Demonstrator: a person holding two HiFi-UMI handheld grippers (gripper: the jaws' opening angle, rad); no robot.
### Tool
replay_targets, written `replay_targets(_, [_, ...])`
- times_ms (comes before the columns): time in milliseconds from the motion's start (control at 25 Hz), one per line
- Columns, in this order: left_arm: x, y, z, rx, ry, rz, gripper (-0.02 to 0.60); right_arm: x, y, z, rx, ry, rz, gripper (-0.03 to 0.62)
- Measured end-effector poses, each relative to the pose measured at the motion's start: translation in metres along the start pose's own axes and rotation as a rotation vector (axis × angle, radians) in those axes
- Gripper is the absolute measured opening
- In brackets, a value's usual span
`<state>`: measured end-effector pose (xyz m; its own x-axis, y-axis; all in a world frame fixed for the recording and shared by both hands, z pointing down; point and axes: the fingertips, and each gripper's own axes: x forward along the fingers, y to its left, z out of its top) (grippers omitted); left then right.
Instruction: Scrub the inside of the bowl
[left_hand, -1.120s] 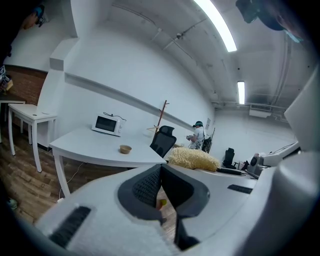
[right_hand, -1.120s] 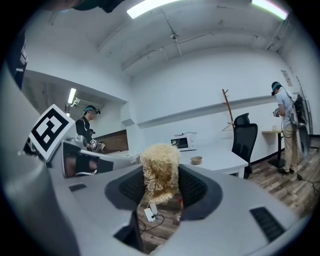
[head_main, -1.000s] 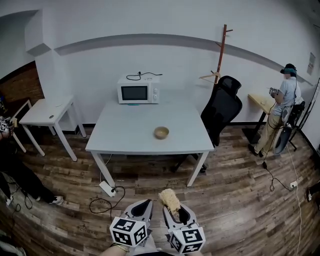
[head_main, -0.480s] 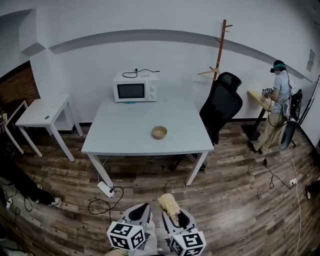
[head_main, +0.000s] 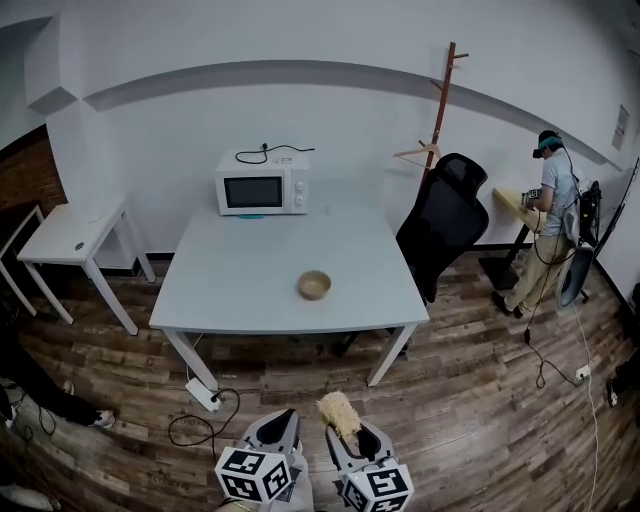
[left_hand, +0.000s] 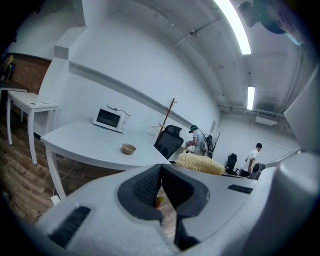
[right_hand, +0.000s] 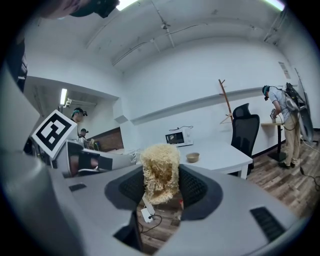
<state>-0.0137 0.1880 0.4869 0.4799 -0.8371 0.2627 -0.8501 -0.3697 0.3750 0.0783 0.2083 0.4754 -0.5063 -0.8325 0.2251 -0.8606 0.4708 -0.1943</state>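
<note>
The right tongs (right_hand: 161, 189) clench a straw-yellow fibrous scrubber (right_hand: 160, 167), ready for the small tan bowl (head_main: 314, 285) well apart on the white desk (head_main: 240, 285); the left tongs (left_hand: 161, 172) are clenched empty.

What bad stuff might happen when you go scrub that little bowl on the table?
The bowl sits loose on the table; the left tool is shut and empty, so the scrubber may shove it sliding. The power strip and its cable lie on the floor by the near table leg, a likely trip hazard on the way.
</note>
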Motion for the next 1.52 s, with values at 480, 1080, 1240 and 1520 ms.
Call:
replay_targets(480, [0.079, 0.067, 0.060, 0.016, 0.007, 0.005, 0.018, 0.110, -0.027, 0.037, -0.025, 0.037, 0.003, 0.184])
replay_targets(1080, [0.170, 0.157, 0.104, 0.028, 0.051, -0.017, 0.018, 0.240, -0.062, 0.079, -0.028, -0.017, -0.047, 0.184])
replay_targets(1240, [0.185, 0.172, 0.106, 0.028, 0.069, -0.027, 0.019, 0.257, -0.063, 0.085, 0.004, 0.002, -0.068, 0.184])
replay_targets(1520, [0.208, 0.185, 0.106, 0.019, 0.094, -0.035, 0.018, 0.266, -0.097, 0.075, 0.017, 0.002, -0.129, 0.184])
